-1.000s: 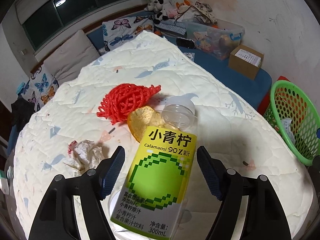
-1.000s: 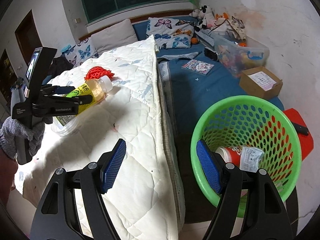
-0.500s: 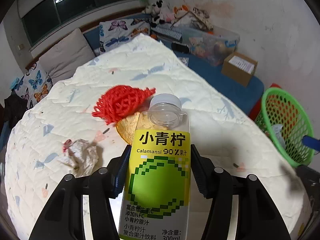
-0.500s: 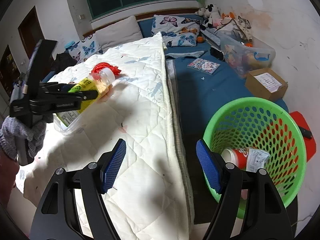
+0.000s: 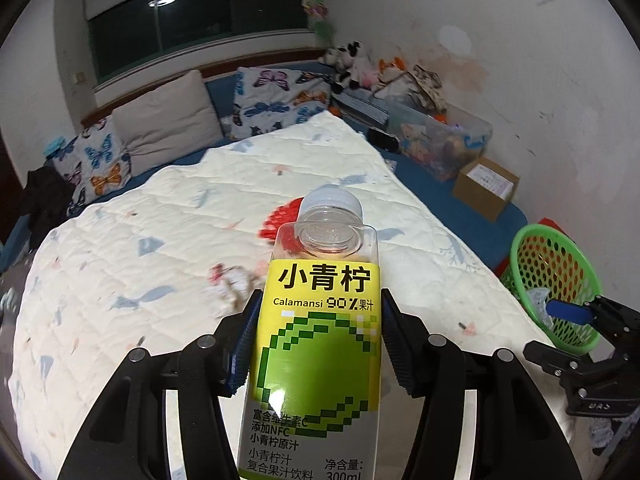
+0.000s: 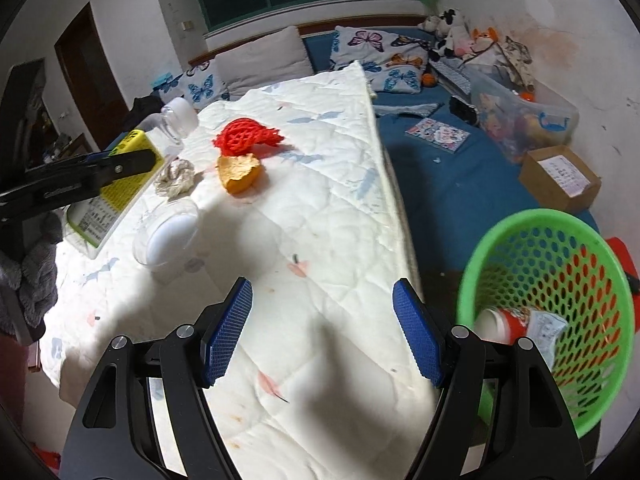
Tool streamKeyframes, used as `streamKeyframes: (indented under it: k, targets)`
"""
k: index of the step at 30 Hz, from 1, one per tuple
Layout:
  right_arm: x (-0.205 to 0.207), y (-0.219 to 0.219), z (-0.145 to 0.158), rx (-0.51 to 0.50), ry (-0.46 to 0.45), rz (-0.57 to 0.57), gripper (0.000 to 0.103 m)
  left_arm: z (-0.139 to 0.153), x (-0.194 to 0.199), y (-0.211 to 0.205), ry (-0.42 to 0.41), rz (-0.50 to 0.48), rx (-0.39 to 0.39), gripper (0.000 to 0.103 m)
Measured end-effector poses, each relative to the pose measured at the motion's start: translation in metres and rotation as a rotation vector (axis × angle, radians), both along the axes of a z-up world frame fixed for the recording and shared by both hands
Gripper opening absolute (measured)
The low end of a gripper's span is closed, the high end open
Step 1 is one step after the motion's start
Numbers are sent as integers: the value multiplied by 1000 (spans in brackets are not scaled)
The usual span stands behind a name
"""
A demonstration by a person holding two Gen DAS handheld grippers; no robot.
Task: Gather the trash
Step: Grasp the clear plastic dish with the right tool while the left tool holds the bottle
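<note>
My left gripper (image 5: 318, 344) is shut on a clear juice bottle (image 5: 320, 320) with a yellow-green label and a white cap. Both blue pads press its sides, and it hangs tilted above the white quilt (image 5: 160, 248). The right wrist view shows the same bottle (image 6: 132, 148) at the far left, clear of the bed. On the quilt lie a red foam net (image 6: 246, 136), an orange peel (image 6: 240, 174), a crumpled tissue (image 6: 176, 176) and a clear plastic cup (image 6: 168, 232). My right gripper (image 6: 322, 328) stands open over the quilt's near edge, holding nothing.
A green mesh basket (image 6: 464, 300) stands on the floor to the right of the bed, with a red-and-white cup and a wrapper inside. Beyond it are a cardboard box (image 6: 560, 180), a clear toy bin and blue mats. Pillows line the far end.
My left gripper closed on the bottle and lifted it off the quilt. My right gripper drifted left, from the basket's rim to over the quilt, staying open.
</note>
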State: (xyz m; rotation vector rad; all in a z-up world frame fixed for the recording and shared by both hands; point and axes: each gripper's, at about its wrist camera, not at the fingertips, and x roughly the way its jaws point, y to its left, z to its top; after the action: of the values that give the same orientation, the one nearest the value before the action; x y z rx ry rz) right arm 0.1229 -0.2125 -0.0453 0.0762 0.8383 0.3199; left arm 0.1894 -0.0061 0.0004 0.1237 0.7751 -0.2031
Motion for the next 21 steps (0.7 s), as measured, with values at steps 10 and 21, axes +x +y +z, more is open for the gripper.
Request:
streamKeyframes:
  k: [10, 21]
  targets:
    - [21, 51, -3, 15, 17, 111, 73, 0, -20, 43, -9, 109, -14, 54]
    - [29, 120, -15, 30, 47, 260, 73, 6, -37, 81, -30, 197, -47, 54]
